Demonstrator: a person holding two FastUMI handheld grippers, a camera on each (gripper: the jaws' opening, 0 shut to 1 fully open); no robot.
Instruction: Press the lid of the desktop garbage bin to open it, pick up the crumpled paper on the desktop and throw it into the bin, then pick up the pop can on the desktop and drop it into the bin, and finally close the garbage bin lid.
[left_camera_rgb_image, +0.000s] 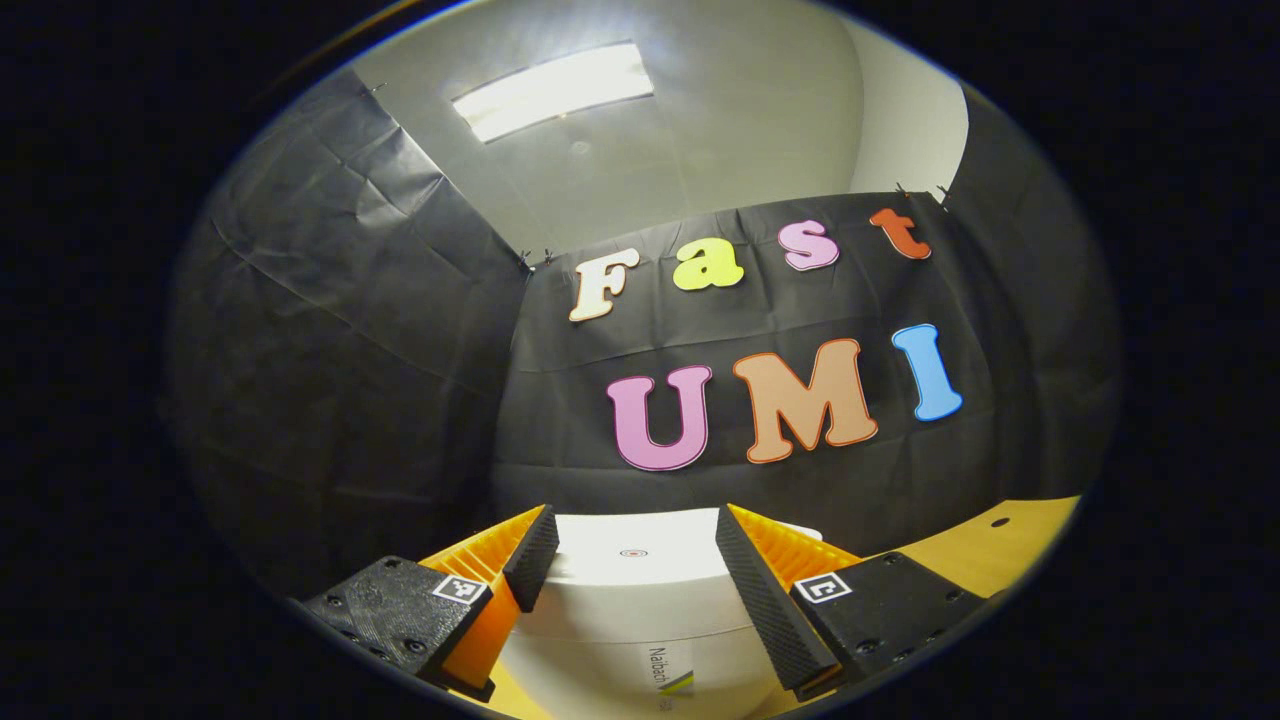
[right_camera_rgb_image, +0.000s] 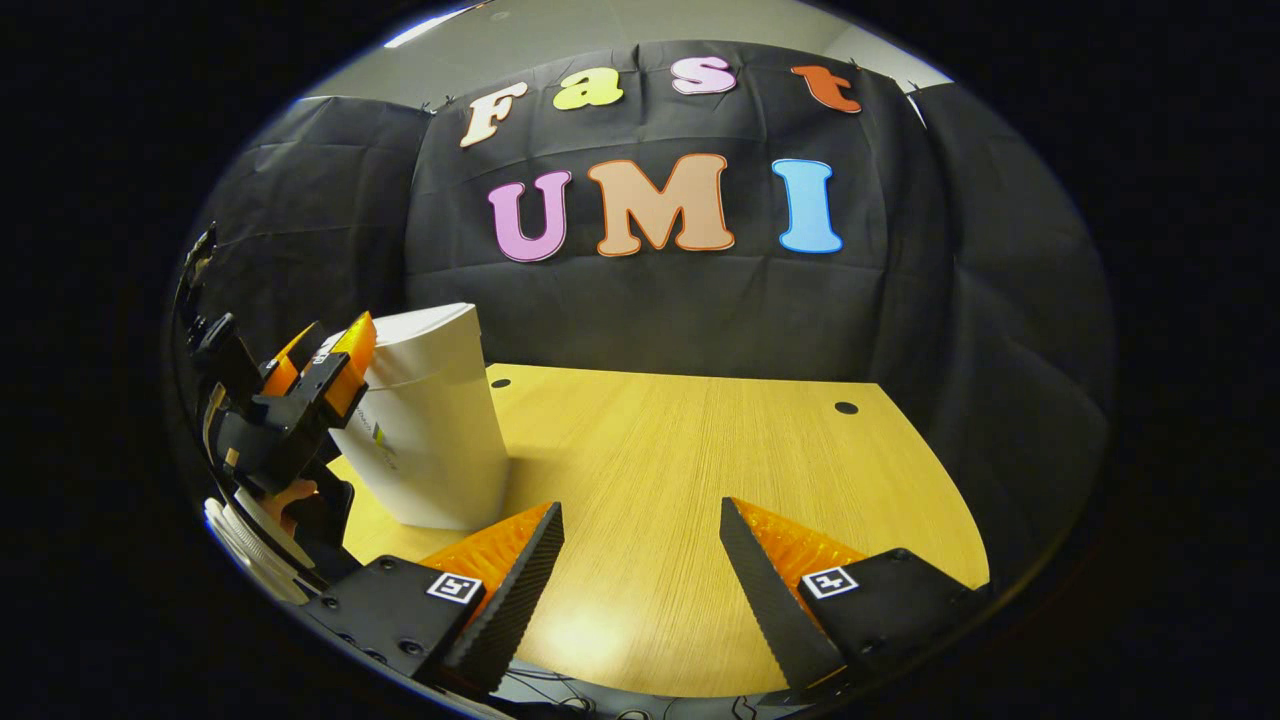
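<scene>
In the left gripper view, the left gripper (left_camera_rgb_image: 632, 570) sits nearest, its fingers spread wide with nothing between them, poised just above the closed lid (left_camera_rgb_image: 630, 552) of the white desktop garbage bin (left_camera_rgb_image: 640, 640). A strip of the wooden desktop (left_camera_rgb_image: 975, 550) shows at right.

In the right gripper view, the right gripper (right_camera_rgb_image: 640, 560) is spread apart and empty above the bare desktop (right_camera_rgb_image: 680, 470). The bin (right_camera_rgb_image: 430, 420) stands at the desk's left side, lid (right_camera_rgb_image: 420, 325) down. The left gripper (right_camera_rgb_image: 320, 375), held by a hand (right_camera_rgb_image: 290, 495), is at the bin's top edge; whether it touches the lid cannot be told.
</scene>
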